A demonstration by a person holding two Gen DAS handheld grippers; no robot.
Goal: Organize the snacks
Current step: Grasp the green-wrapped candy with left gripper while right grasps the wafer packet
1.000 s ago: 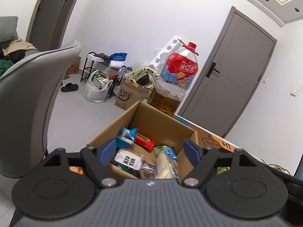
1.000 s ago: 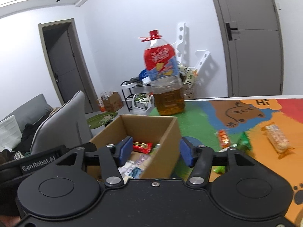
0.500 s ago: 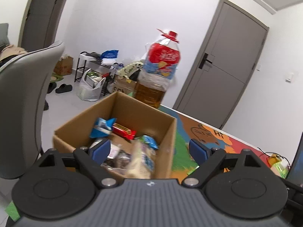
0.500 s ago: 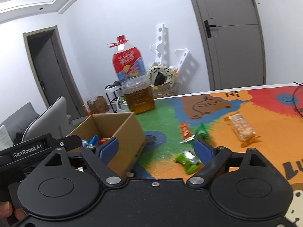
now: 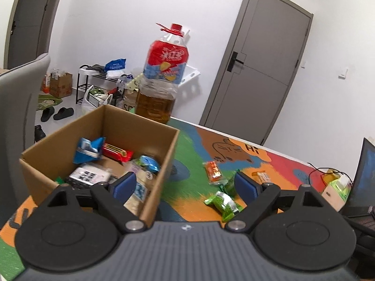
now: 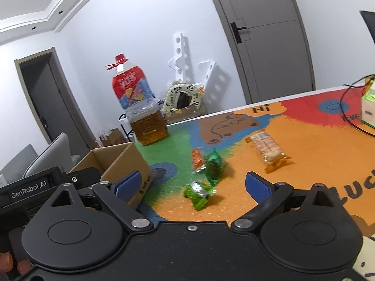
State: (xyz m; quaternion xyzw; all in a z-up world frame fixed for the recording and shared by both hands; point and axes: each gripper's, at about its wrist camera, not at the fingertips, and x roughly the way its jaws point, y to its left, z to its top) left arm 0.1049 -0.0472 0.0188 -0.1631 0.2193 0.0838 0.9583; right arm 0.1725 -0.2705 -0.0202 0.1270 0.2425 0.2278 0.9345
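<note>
**Both grippers empty above the snacks**

Your left gripper (image 5: pixel 185 183) and right gripper (image 6: pixel 193 183) have just been opening; their jaws stand wide apart, nothing between. The green snack packet (image 6: pixel 198 193) lies on the mat (image 6: pixel 316 145), beside the cardboard box (image 5: pixel 161 161).

Both grippers pointed a bit downward. The left gripper (image 5: pixel 185 185) sat wide apart with nothing between its jaws, and the right gripper (image 6: pixel 193 183) had just been opening up, also empty.
</note>
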